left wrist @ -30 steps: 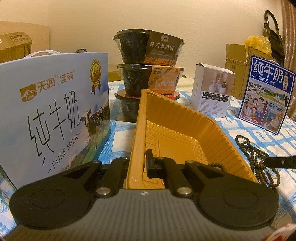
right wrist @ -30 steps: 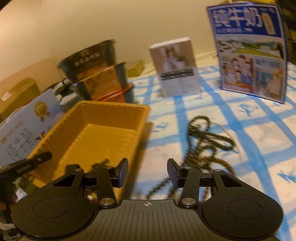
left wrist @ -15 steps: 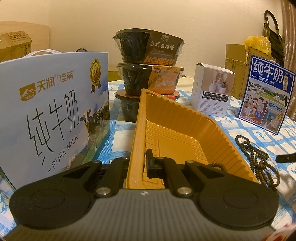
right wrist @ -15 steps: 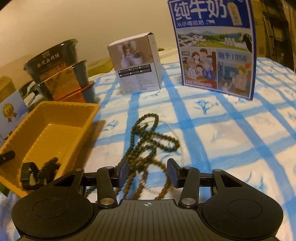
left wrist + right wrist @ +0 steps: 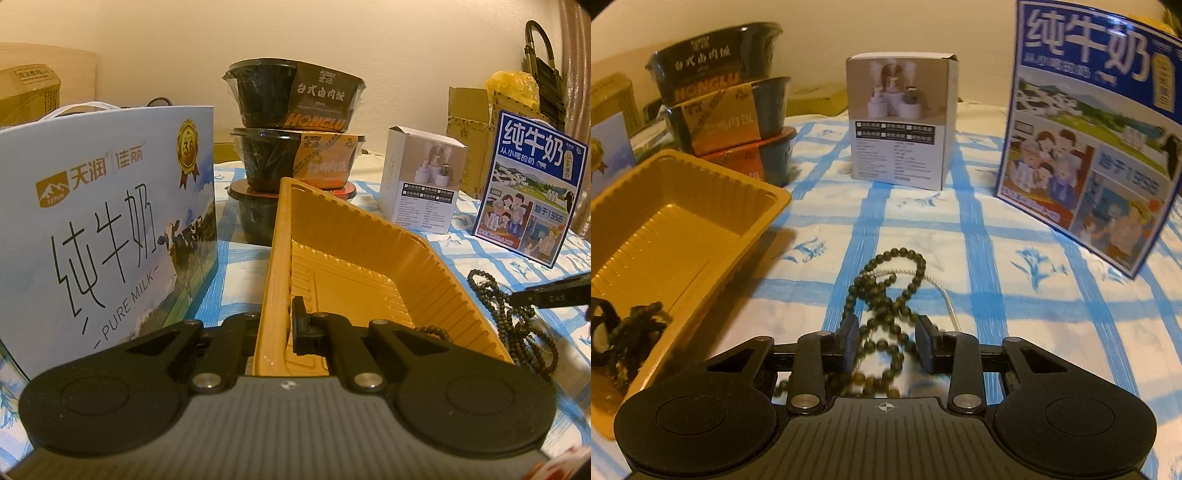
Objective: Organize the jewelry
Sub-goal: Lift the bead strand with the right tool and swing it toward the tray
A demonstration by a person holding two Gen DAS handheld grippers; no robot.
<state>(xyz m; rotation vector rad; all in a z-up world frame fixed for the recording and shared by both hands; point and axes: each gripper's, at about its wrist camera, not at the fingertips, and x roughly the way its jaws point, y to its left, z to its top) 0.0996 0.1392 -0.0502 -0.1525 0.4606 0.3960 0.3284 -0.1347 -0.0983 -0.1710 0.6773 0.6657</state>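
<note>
A yellow plastic tray [image 5: 369, 258] [image 5: 683, 229] stands on the blue-checked cloth. My left gripper [image 5: 284, 332] is shut on the tray's near wall, one finger inside and one outside. A small dark bead piece [image 5: 635, 325] [image 5: 432, 330] lies in the tray's near corner. A long necklace of dark green beads [image 5: 886, 280] [image 5: 517, 314] is heaped on the cloth right of the tray, with a white cord through it. My right gripper [image 5: 886, 339] is low over that heap and its jaws are closing. Bead strands lie between the pads, which do not press on them.
A pale blue milk carton case [image 5: 103, 221] stands close to the tray's left. Behind the tray are stacked black food bowls [image 5: 295, 147] [image 5: 727, 110], a white box [image 5: 901, 122] and a dark blue milk box [image 5: 1089, 140]. Cardboard boxes [image 5: 476, 122] sit at the back.
My right gripper swung right, from beside the tray to over the necklace, sank closer to the cloth, and its jaws narrowed around the beads. The left gripper and tray stayed still.
</note>
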